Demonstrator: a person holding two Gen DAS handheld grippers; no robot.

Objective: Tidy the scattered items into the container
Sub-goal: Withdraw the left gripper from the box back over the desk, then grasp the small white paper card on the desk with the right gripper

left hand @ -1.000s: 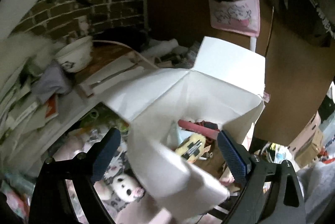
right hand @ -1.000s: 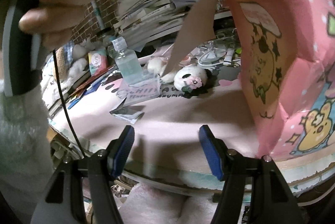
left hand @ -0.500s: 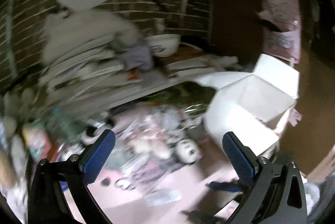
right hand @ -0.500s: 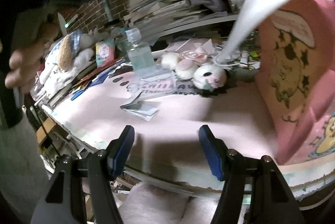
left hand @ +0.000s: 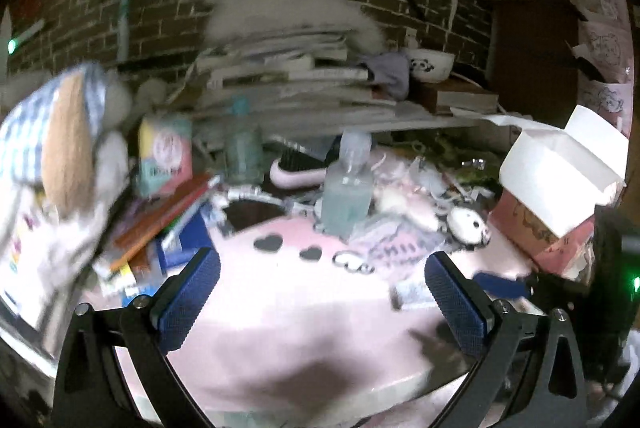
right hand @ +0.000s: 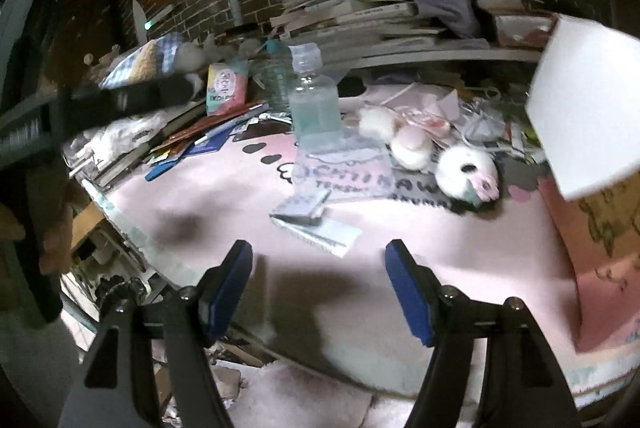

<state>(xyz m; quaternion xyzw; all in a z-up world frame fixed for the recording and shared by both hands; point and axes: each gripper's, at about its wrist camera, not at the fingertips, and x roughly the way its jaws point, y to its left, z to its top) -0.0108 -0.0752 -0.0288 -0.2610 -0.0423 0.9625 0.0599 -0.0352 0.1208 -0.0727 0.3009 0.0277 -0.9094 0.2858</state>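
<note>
Pink mat (right hand: 400, 240) reads "CHIIKAW"; left jaws wide, right jaws opening, both empty.

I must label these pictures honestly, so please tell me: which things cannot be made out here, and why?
- Inside of the pink box, both views: its white flaps cover the opening.
- Plush toy, left wrist view: motion blur.
- Print on the folded leaflet, right wrist view: too small.
- Box's right side, right wrist view: cut off by the edge.
- Book titles in the stack: blurred.
</note>
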